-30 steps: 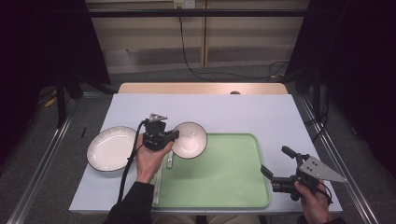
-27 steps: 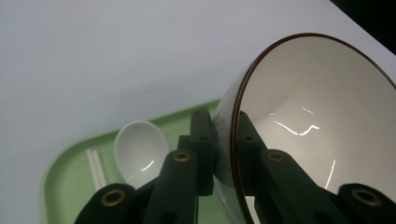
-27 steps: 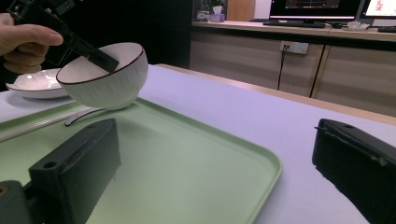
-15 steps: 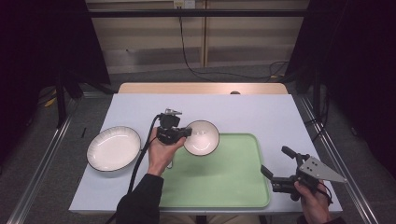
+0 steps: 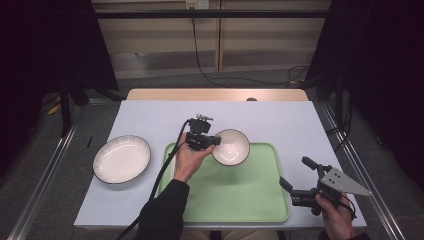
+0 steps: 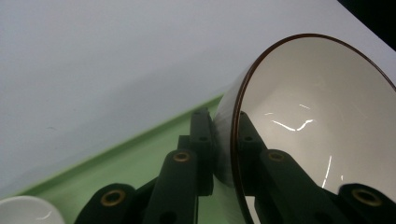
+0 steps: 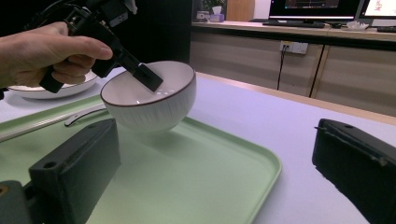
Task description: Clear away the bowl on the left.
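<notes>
A white bowl [image 5: 231, 147] with a dark rim hangs just above the far edge of the green tray [image 5: 240, 195]. My left gripper [image 5: 216, 143] is shut on its rim, one jaw inside and one outside, as the left gripper view shows on the bowl [image 6: 308, 116]. In the right gripper view the bowl [image 7: 149, 102] floats over the tray [image 7: 205, 177], held by the left gripper [image 7: 148, 77]. My right gripper [image 5: 295, 173] stands open near the tray's right edge with nothing between its jaws.
A white ribbed plate [image 5: 121, 158] lies on the table to the left of the tray. A spoon-like utensil [image 7: 86, 116] rests on the tray near its left edge. The white tabletop [image 5: 280, 117] stretches behind the tray.
My left gripper has carried the bowl to the right, from beside the plate to over the tray's far edge. The right gripper has stayed where it was.
</notes>
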Motion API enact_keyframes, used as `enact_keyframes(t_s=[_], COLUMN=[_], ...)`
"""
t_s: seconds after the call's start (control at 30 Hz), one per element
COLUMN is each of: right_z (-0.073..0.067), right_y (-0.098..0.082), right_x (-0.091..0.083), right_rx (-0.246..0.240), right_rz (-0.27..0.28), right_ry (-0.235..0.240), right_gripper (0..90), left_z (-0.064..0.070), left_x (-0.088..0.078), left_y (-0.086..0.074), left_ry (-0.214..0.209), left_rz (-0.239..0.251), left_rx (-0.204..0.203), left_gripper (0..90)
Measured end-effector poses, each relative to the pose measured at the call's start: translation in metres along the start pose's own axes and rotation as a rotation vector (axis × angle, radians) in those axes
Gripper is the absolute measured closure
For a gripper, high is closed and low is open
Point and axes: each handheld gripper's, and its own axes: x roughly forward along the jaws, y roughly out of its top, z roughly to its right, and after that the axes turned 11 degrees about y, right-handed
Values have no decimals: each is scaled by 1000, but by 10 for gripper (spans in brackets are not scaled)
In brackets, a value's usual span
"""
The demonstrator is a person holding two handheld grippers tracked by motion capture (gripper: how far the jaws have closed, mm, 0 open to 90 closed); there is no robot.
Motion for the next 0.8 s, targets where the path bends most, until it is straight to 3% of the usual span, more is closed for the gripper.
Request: enact_keyframes(t_s=[0.03, 0.1, 0.3, 0.43, 0.8], right_z=[0, 0, 0, 0, 1], right_y=[0, 0, 0, 0, 0], right_x=[0, 0, -1, -1, -1], right_rx=[-1, -2, -1, 3, -2], right_rz=[-1, -2, 2, 0, 2], right_ry=[2, -2, 2, 2, 1], right_gripper=[5, 5, 5, 5, 5], left_z=[3, 6, 23, 28, 36], left_x=[1, 6, 18, 26, 44], left_y=[0, -1, 3, 5, 7], left_ry=[10, -14, -24, -39, -42], left_rz=[0, -2, -17, -22, -55], left_rx=[4, -11, 17, 0, 14], left_gripper=[820, 820, 820, 820, 819])
